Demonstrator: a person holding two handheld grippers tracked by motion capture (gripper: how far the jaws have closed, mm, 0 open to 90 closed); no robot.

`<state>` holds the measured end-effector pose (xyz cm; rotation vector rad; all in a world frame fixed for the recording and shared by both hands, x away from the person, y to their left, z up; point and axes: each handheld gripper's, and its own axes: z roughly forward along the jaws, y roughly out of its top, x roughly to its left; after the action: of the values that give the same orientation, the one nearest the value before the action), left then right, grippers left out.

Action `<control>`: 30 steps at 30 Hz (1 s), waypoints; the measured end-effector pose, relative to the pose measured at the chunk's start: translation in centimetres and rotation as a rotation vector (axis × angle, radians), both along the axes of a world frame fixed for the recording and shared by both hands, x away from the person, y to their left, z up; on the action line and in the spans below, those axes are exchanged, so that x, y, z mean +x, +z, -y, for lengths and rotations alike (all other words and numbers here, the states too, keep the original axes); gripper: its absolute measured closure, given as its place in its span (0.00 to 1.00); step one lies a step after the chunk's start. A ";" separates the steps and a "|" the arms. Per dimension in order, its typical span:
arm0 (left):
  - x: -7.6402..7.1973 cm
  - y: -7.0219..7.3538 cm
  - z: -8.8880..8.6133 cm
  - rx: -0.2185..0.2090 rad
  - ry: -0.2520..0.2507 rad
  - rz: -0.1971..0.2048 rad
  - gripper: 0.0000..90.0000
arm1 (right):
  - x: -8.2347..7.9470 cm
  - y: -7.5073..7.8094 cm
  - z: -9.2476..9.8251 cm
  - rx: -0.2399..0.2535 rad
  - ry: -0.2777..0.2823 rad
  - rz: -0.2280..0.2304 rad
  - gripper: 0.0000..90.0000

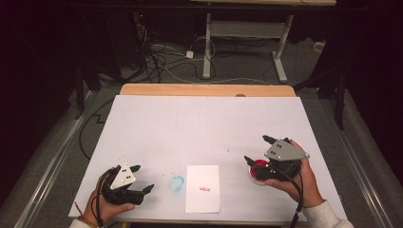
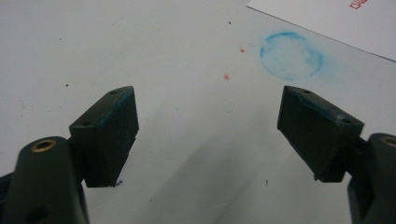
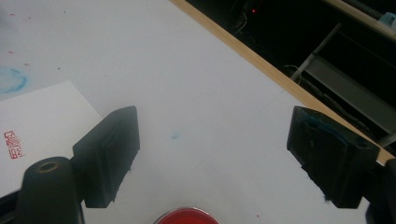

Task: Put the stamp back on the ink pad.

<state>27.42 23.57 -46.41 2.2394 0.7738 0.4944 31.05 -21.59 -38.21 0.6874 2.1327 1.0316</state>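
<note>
White table (image 1: pixel 157 128) with a blue ring stain (image 1: pixel 177 184); white paper (image 1: pixel 203 202) bearing a red stamp mark (image 1: pixel 205 189); red ink pad (image 1: pixel 258 170).

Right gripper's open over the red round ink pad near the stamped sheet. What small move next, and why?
Probably lower the right gripper and close on the red round ink pad: its jaws stand wide open with the pad just below them. The white paper sheet already carries a red stamp mark, so inking looks done.

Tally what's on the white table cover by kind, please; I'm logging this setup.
Tongs: 2, left tongs and right tongs, both open
Paper sheet with red stamp mark: 1
Red ink pad: 1
Blue ring stain: 1
Total: 5
</note>
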 end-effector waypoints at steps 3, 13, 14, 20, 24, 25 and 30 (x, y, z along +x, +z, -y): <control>0.0 0.0 0.0 0.001 -0.002 0.000 0.22 | -0.3 -0.1 0.2 0.012 -0.004 0.013 0.19; 0.0 0.0 0.1 0.002 -0.003 0.000 0.22 | -1.6 -0.7 1.5 0.028 -0.023 0.060 0.19; 0.0 0.0 0.1 0.002 -0.003 0.000 0.22 | -1.6 -0.7 1.6 0.034 -0.027 0.056 0.19; -0.1 0.1 0.1 0.004 -0.005 0.011 0.22 | -2.4 -1.0 2.5 0.053 -0.025 0.074 0.19; -0.1 0.2 0.1 0.007 0.002 0.020 0.22 | -3.0 -1.4 3.0 0.059 -0.025 0.074 0.19; -0.2 0.2 0.1 0.006 0.005 0.025 0.22 | -3.1 -1.5 3.2 0.050 -0.025 0.077 0.18; -0.5 0.6 0.2 -0.003 0.000 0.058 0.20 | -3.9 -1.9 4.1 0.081 -0.040 0.084 0.18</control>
<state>26.94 23.32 -45.85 2.2126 0.7445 0.5557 27.18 -25.72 -40.14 0.7103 2.0066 1.1106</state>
